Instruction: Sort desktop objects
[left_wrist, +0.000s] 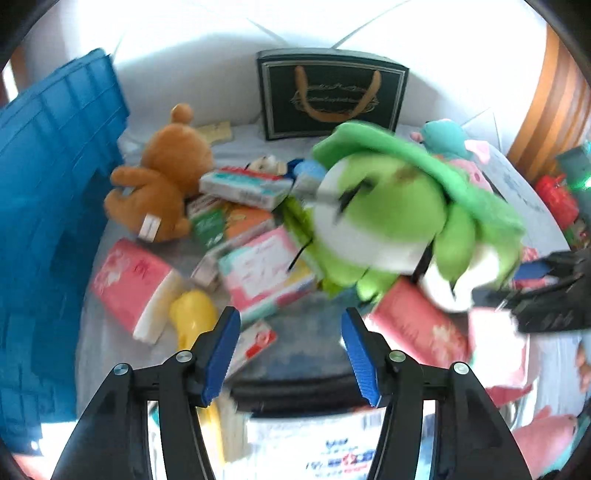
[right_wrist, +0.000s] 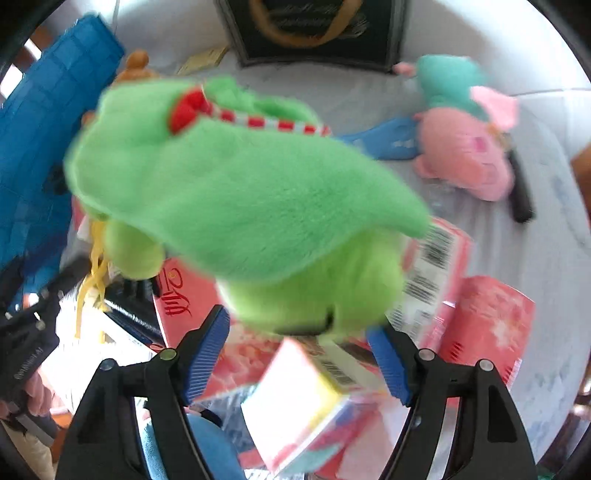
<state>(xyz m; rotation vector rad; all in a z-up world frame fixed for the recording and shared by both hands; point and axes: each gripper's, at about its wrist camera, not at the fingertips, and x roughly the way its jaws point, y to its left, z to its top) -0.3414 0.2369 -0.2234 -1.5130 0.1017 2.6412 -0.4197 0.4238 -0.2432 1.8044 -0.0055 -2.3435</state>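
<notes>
- The green frog toy (right_wrist: 236, 206) is up in the air, above the messy table (right_wrist: 535, 236) of boxes and soft toys.
- The right tool (right_wrist: 299, 350) has its blue pads on either side of the frog's bottom, but I cannot tell if they squeeze it.
- The left tool (left_wrist: 290, 350) is spread wide with nothing in it.
- The frog looks soft, squishy and light. Its round body is the best place to pinch, not the floppy hat.
</notes>
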